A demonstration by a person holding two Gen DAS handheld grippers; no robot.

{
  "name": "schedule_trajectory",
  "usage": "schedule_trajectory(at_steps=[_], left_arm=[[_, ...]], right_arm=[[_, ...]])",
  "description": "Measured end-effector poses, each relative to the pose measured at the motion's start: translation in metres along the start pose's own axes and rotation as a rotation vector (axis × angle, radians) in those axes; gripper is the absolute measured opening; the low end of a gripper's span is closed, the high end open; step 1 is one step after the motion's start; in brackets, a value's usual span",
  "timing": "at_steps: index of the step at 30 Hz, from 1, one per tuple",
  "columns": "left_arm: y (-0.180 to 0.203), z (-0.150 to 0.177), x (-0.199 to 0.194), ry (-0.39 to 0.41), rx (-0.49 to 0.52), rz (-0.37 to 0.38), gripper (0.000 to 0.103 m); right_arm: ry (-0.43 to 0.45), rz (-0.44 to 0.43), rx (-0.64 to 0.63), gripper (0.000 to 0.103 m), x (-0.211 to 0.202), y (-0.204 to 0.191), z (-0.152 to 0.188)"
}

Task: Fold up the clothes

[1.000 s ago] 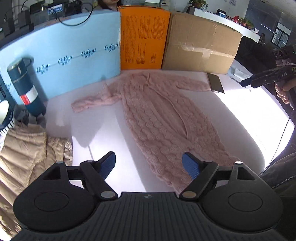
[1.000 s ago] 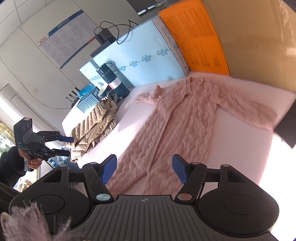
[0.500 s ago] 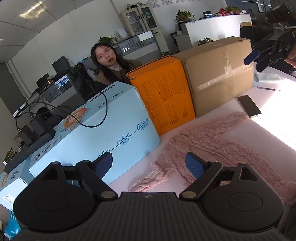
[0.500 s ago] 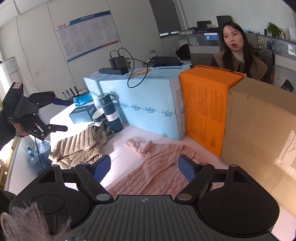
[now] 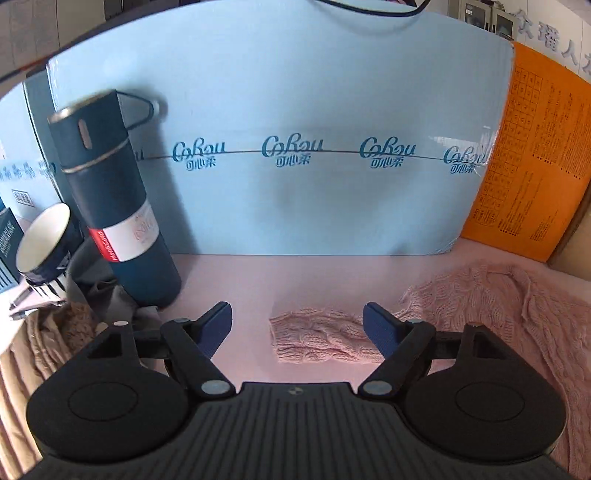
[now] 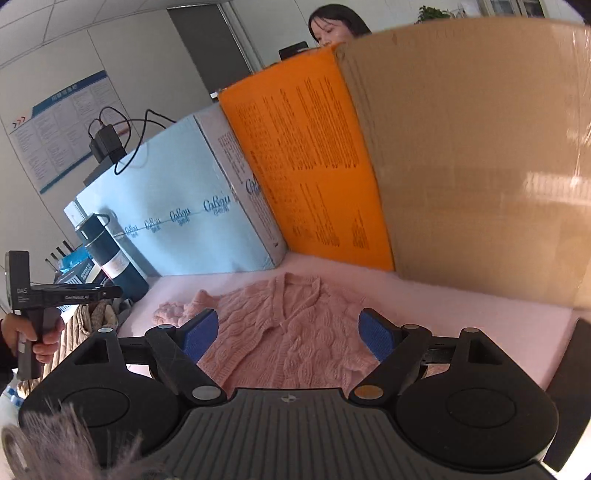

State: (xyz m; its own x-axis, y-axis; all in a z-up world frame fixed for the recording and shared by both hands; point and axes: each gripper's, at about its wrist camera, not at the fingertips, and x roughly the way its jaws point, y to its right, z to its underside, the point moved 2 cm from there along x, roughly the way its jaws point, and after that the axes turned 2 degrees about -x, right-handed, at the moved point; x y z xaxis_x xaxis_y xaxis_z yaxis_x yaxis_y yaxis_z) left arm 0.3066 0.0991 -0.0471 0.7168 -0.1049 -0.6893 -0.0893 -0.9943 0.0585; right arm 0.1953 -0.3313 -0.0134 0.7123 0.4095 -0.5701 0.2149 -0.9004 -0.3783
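A pink knitted cardigan [image 6: 295, 332] lies flat on the pale pink table top. My left gripper [image 5: 297, 325] is open and empty, low over the table, with the cuff of the cardigan's sleeve [image 5: 317, 341] lying between its blue pads. My right gripper [image 6: 288, 332] is open and empty, just above the cardigan's collar and chest. The left gripper [image 6: 99, 291] also shows at the left edge of the right wrist view, held in a hand. The cardigan's lower part is hidden under the gripper bodies.
A light blue box [image 5: 314, 129], an orange box [image 6: 306, 158] and a brown carton [image 6: 480, 166] stand along the table's back. A dark blue flask [image 5: 114, 206] and a cup [image 5: 44, 247] stand at the left, by a beige padded jacket [image 5: 22, 354]. A person [image 6: 336, 26] sits behind the boxes.
Both grippers have dropped from a raised, level view down toward the table's back. The left one came to the sleeve cuff, the right one to the collar. Both stayed open.
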Motion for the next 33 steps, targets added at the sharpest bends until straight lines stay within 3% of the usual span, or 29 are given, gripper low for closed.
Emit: schedule_trajectory(at_steps=[4, 7, 12, 13, 15, 16, 17, 18, 21, 23, 26, 28, 30, 33], left_arm=[[0.005, 0.009, 0.031, 0.016, 0.002, 0.027, 0.075], [0.006, 0.012, 0.055, -0.010, -0.016, 0.003, 0.075], [0.001, 0.017, 0.077, -0.064, -0.058, -0.029, 0.075], [0.001, 0.018, 0.078, -0.070, -0.046, -0.036, 0.071], [0.001, 0.020, 0.080, -0.088, -0.031, -0.054, 0.033], [-0.001, 0.020, 0.077, -0.087, -0.043, -0.067, 0.029], [-0.004, 0.020, 0.074, -0.087, -0.069, -0.068, 0.016], [-0.008, 0.019, 0.071, -0.087, -0.096, -0.068, 0.011], [-0.018, 0.021, 0.061, -0.085, -0.147, -0.132, 0.010], [-0.026, 0.024, 0.055, -0.097, -0.164, -0.213, 0.010], [-0.039, 0.031, 0.043, -0.103, -0.198, -0.256, 0.013], [-0.045, 0.035, 0.034, -0.091, -0.214, -0.262, 0.021], [-0.050, 0.036, 0.020, -0.022, -0.255, -0.247, 0.048], [-0.053, 0.040, 0.004, 0.049, -0.291, -0.264, 0.068]], right_arm=[[-0.053, -0.049, 0.004, 0.082, 0.043, -0.014, 0.025], [-0.076, -0.091, -0.045, 0.082, 0.069, -0.024, 0.032], [-0.087, -0.156, -0.124, 0.083, 0.102, -0.047, 0.023], [-0.089, -0.169, -0.140, 0.085, 0.109, -0.051, 0.021], [-0.093, -0.195, -0.172, 0.087, 0.123, -0.061, 0.017], [-0.095, -0.208, -0.188, 0.087, 0.129, -0.065, 0.016], [-0.097, -0.221, -0.203, 0.087, 0.136, -0.070, 0.014], [-0.095, -0.234, -0.206, 0.087, 0.145, -0.073, 0.012], [-0.107, -0.270, -0.167, 0.087, 0.174, -0.079, 0.010], [-0.121, -0.247, -0.158, 0.087, 0.189, -0.080, 0.012], [-0.142, -0.214, -0.145, 0.087, 0.211, -0.080, 0.014], [-0.164, -0.189, -0.156, 0.087, 0.217, -0.079, 0.018], [-0.185, -0.166, -0.167, 0.091, 0.222, -0.077, 0.021], [-0.186, -0.167, -0.182, 0.093, 0.224, -0.073, 0.020]])
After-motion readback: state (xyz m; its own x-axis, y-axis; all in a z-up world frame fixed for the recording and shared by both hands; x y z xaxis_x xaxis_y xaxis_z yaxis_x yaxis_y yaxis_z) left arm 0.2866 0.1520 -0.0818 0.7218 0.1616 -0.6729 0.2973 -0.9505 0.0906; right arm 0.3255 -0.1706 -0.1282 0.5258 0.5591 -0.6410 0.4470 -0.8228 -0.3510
